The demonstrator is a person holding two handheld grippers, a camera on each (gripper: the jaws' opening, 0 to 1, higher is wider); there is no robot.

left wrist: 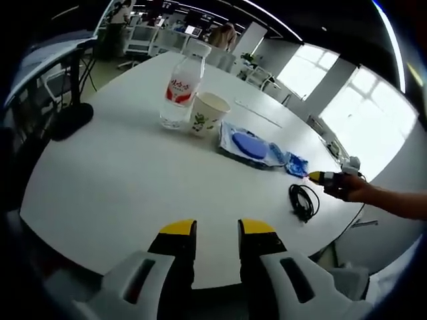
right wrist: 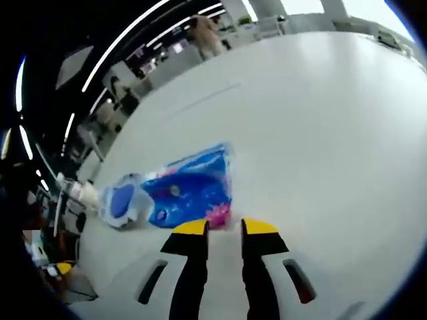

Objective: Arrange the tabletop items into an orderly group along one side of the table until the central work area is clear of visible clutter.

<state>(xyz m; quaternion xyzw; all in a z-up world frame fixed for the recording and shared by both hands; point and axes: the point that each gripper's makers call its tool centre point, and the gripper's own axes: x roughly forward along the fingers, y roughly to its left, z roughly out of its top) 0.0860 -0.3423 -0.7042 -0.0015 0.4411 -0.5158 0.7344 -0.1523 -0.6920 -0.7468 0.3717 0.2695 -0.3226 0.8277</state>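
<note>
The left gripper [left wrist: 217, 230] hovers over the near edge of the white table [left wrist: 120, 180] with its yellow-tipped jaws a narrow gap apart and nothing between them. Ahead and well apart from it stand a water bottle [left wrist: 182, 90] and a paper cup [left wrist: 207, 114], touching or nearly so; to the right of these lie a blue packet [left wrist: 248, 147], then a small blue wrapper [left wrist: 295, 164], and nearer, a coiled black cable [left wrist: 303, 201]. The right gripper [right wrist: 225, 228], jaws likewise narrowly parted and empty, is held just short of the blue packet [right wrist: 190, 190]. Judged from this layout, a loose row is formed along the far side; the cable and wrapper remain to be tightened in.
</note>
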